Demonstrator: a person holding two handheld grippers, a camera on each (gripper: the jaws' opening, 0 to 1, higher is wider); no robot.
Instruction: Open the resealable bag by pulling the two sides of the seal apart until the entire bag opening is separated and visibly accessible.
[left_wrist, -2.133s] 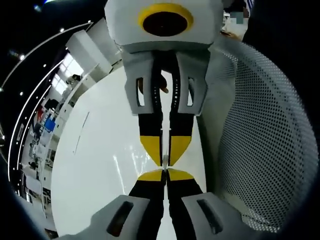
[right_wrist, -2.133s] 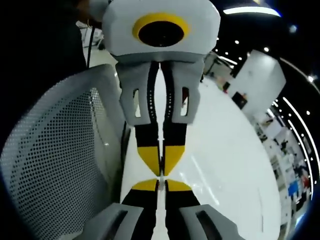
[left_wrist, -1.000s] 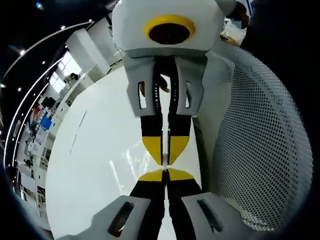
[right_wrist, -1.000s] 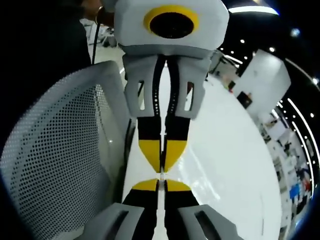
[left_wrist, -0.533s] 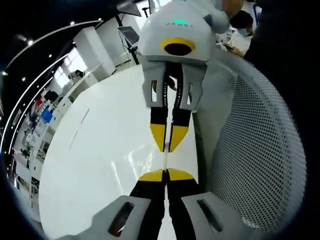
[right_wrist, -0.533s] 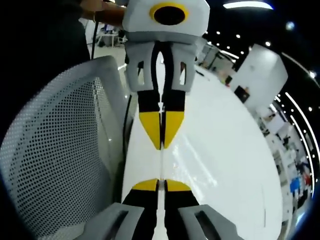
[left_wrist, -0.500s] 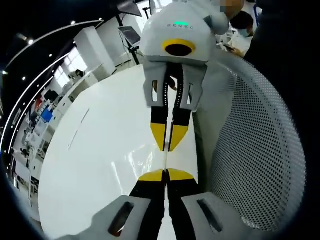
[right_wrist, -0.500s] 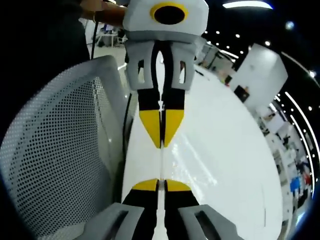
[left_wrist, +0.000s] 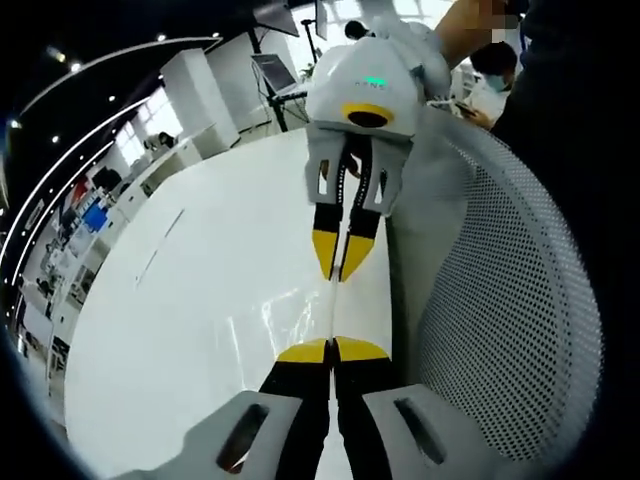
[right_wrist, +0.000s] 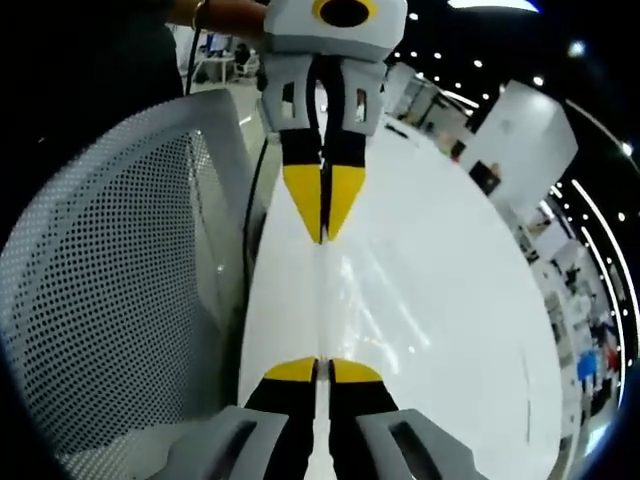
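Observation:
The clear resealable bag (left_wrist: 331, 305) shows edge-on as a thin pale strip stretched between the two grippers, with glints of film beside it. In the left gripper view my left gripper (left_wrist: 331, 349) is shut on the near end of that strip. The right gripper (left_wrist: 342, 262) faces it from farther off, shut on the other end. From the right gripper view, my right gripper (right_wrist: 322, 368) is clamped on the bag (right_wrist: 321, 300), and the left gripper (right_wrist: 322, 222) holds the far side. Both hang above a white table (left_wrist: 180, 300).
A white perforated mesh chair back (left_wrist: 510, 300) rises close beside the grippers, to the left in the right gripper view (right_wrist: 110, 280). A hand (left_wrist: 468, 22) holds the right gripper. The white table (right_wrist: 450, 300) stretches away, with room furniture beyond its edge.
The two grippers have drawn apart: each one looks smaller and farther off in the other's view, and a longer stretch of bag film now spans the gap.

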